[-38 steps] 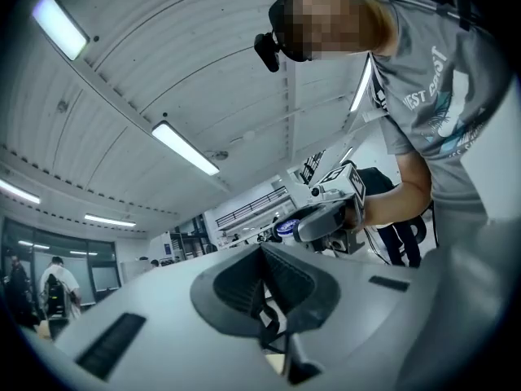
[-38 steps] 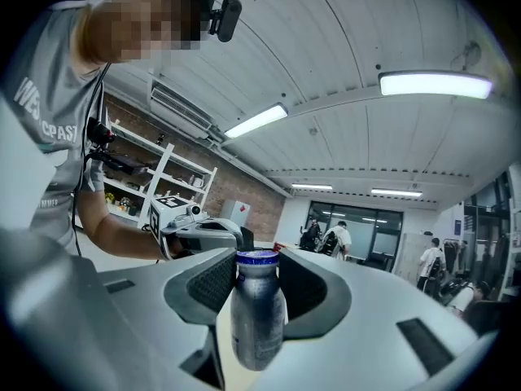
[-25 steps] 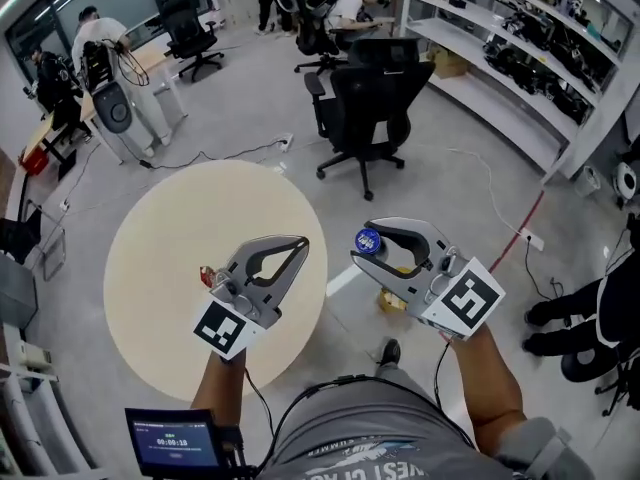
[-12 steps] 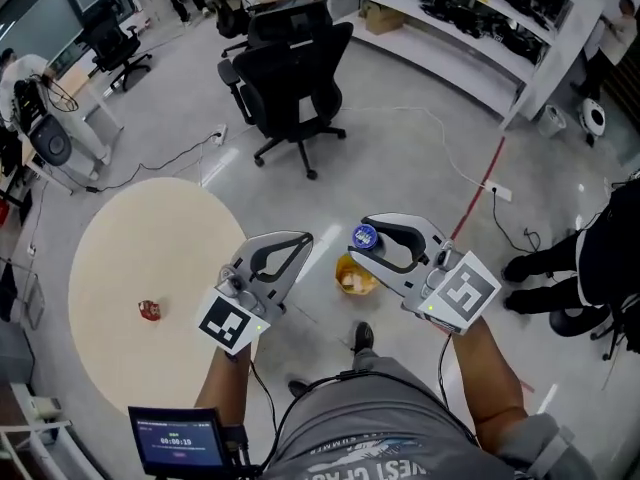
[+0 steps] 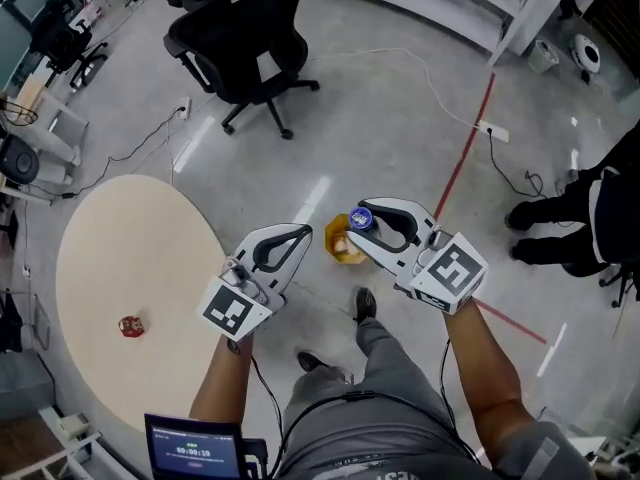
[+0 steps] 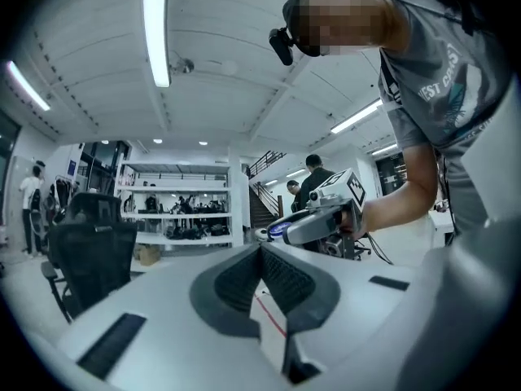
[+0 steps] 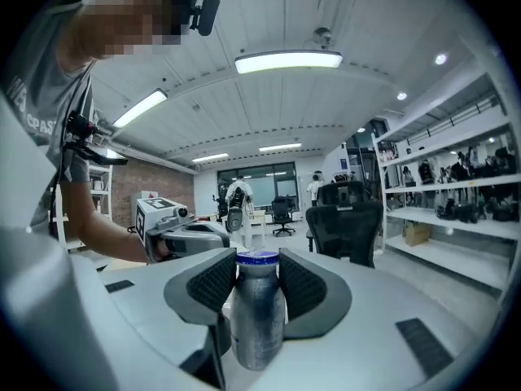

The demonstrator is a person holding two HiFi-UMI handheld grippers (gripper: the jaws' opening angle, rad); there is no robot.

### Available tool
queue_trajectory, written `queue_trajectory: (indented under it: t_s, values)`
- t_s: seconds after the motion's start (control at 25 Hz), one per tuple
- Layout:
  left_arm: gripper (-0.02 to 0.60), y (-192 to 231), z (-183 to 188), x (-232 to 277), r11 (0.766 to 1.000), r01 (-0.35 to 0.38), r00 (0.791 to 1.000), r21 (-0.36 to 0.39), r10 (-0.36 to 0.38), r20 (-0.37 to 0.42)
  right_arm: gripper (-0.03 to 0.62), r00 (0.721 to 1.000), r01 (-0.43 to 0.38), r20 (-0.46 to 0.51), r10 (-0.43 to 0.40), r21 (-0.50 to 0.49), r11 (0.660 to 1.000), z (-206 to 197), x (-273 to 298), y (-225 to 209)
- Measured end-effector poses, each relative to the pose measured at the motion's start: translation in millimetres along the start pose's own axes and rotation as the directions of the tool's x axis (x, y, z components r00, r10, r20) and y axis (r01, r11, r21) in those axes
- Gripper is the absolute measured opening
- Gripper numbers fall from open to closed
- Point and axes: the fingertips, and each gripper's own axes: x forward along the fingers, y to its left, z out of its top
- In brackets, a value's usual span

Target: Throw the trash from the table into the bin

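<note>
Bottle [image 7: 259, 316]: body is showing a dull, speckled silvery finish, cap a glossy blue foil. Right gripper [image 7: 259, 277] and left gripper [image 6: 262, 255] are presenting smooth matt grey plastic shells with dark ribbed pads [image 7: 213, 283]. Table [image 5: 130, 258] top is looking pale and matt; floor [image 5: 400, 118] is gleaming smooth grey.

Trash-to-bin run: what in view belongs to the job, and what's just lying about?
Job:
- bottle, clamped in the right tongs
- yellow bin on the floor
- red scrap on the round table
- left tongs, shut, empty

Lying about:
- black office chair
- power strip
- red floor line
</note>
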Motion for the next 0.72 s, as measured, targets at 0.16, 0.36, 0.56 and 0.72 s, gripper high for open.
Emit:
queue_trajectory:
  t_s: [0.16,0.36,0.56,0.72]
  values:
    - [0.041,10.2,-89.6,18.1,0.997,0.037,0.995,-0.06,-0.043,-0.095,0.172,0.999,0.037,-0.037,-0.035,0.083,0.996,-87.5,22.5,-27.2]
    - [0.041,15.3,-198.8,43.5,0.986,0.046,0.98,-0.16,-0.075,-0.183,0.172,0.991,0.073,-0.121,-0.055,0.148,0.986,-204.6,46.8,-54.5]
    - [0.041,23.7,-294.3,66.5,0.97,0.029,0.963,-0.242,-0.092,-0.252,0.172,0.981,0.088,-0.185,-0.05,0.199,0.976,-302.5,66.2,-77.5]
    - [0.041,28.9,-363.1,77.7,0.961,0.011,0.955,-0.277,-0.092,-0.282,0.172,0.973,0.104,-0.225,-0.052,0.228,0.968,-376.8,79.9,-95.1]
